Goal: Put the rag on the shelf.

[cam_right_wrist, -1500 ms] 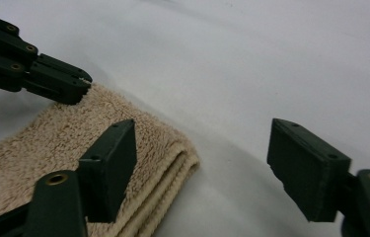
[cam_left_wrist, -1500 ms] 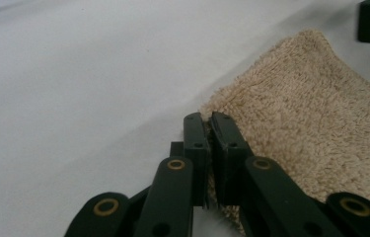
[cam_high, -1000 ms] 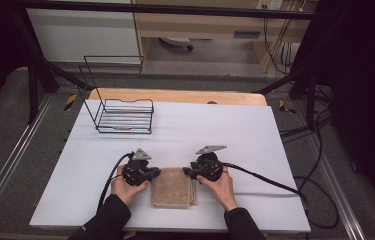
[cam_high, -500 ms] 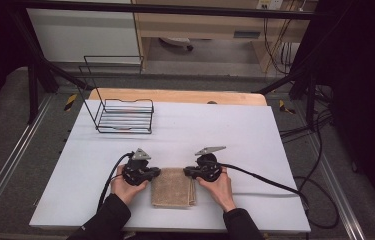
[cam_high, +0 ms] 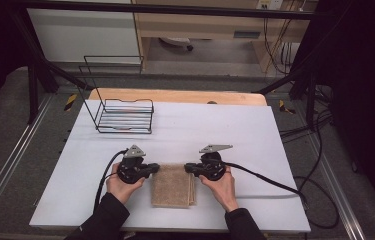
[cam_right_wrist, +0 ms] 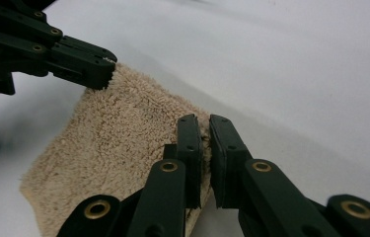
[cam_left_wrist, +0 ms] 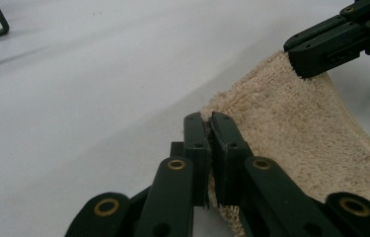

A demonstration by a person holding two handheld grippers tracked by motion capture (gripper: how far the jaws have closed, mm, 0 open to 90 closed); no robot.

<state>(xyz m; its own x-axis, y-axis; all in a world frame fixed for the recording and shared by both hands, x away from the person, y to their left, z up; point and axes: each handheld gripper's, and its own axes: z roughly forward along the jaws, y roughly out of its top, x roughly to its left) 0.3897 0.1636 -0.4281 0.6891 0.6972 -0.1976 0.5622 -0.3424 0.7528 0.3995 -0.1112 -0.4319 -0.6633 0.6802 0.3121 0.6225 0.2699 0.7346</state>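
Lying flat on the table (cam_high: pixel 275 130), folded towel (cam_high: pixel 171 186), long axis running near-to-far, left gripper (cam_high: pixel 151 170) and right gripper (cam_high: pixel 187 167) each clamped on 1 far corner, right jaws just closed.

Obstacles: your one standing item is the wire rack (cam_high: pixel 124 116) at the far left of the white table (cam_high: pixel 235 130), leaving open passage across its middle and right.

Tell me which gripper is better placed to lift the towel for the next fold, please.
Neither alone: the left gripper and the right gripper each pinch a far corner of the beige towel, so probably both lift together.
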